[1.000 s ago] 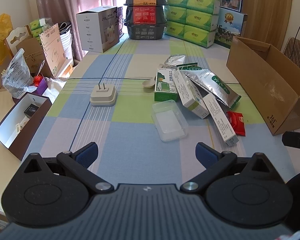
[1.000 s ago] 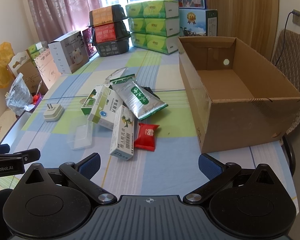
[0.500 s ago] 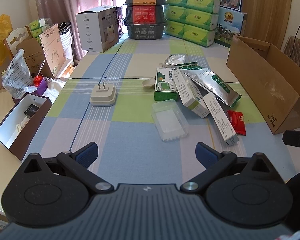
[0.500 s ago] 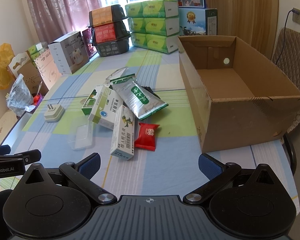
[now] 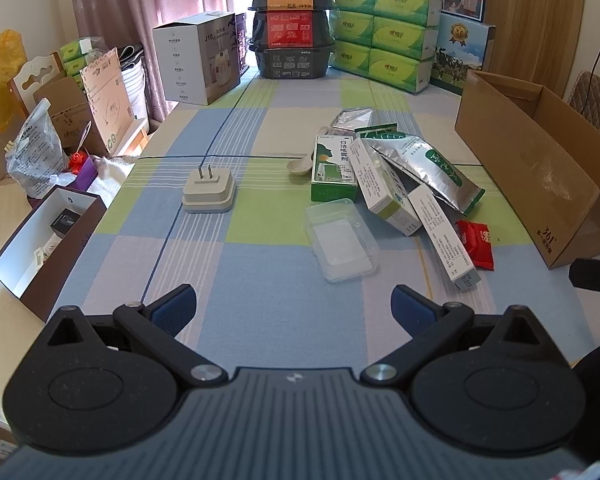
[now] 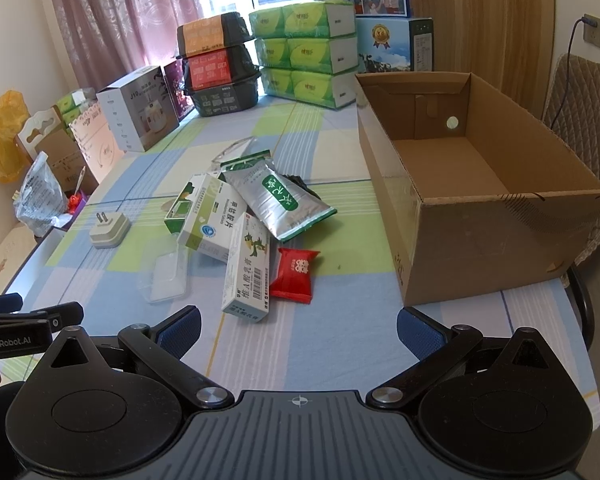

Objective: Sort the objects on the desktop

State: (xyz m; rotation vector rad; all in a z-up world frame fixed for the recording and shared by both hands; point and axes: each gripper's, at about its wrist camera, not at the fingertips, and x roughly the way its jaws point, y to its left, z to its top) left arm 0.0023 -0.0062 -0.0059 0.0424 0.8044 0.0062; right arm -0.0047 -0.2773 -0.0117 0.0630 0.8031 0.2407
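Both my left tongs point(image 5: 293, 304) and right tongs point(image 6: 298, 326) hang released over the tabletop point(image 5: 260, 280), the cluttered packets point(image 6: 256, 216) at twelve o'clock, the cardboard box point(image 6: 480, 216) at two.

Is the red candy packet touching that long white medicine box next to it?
Touching. In the right wrist view the red candy packet has its left edge against the long white medicine box, with no tablecloth visible between them.
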